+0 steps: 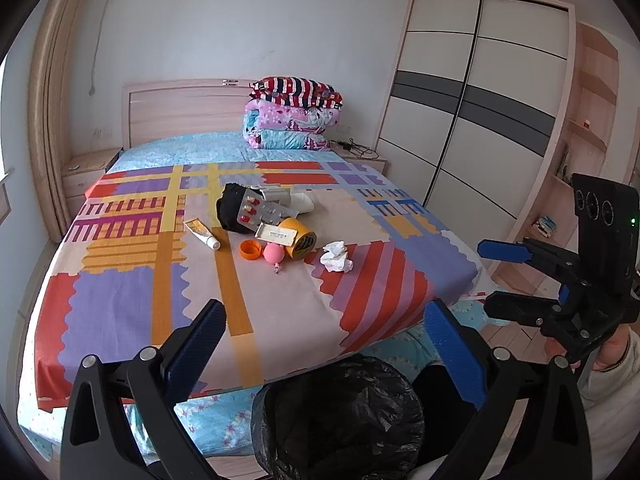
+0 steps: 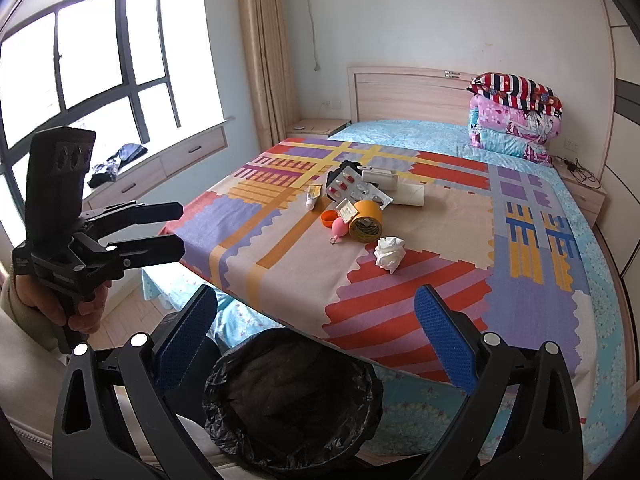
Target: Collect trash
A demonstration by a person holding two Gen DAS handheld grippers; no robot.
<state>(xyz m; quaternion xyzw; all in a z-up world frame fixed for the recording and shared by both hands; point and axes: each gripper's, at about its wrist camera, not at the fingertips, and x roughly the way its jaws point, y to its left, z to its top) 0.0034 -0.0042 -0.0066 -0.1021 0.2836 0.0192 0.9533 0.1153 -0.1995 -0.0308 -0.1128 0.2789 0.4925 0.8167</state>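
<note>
We find our left gripper (image 1: 324,344) and right gripper (image 2: 316,334) both held with fingers apart and empty above the lined bin (image 2: 292,396); no pickup begun, we judge; the crumpled tissue (image 2: 390,254) lies beyond on the bedspread (image 2: 400,320), nearest item; next move calls for reaching it.

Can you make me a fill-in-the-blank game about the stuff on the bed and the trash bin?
1. The crumpled tissue lies on the bed, nearer the foot of the bed than the roll of ____ tape.
2. The trash bin at the foot of the bed is lined with a ____ bag.
3. Both the left gripper and the right gripper are ____, holding nothing.
4. The bottle cap beside the pink ball is ____.

Missing words: yellow; black; open; orange
</note>
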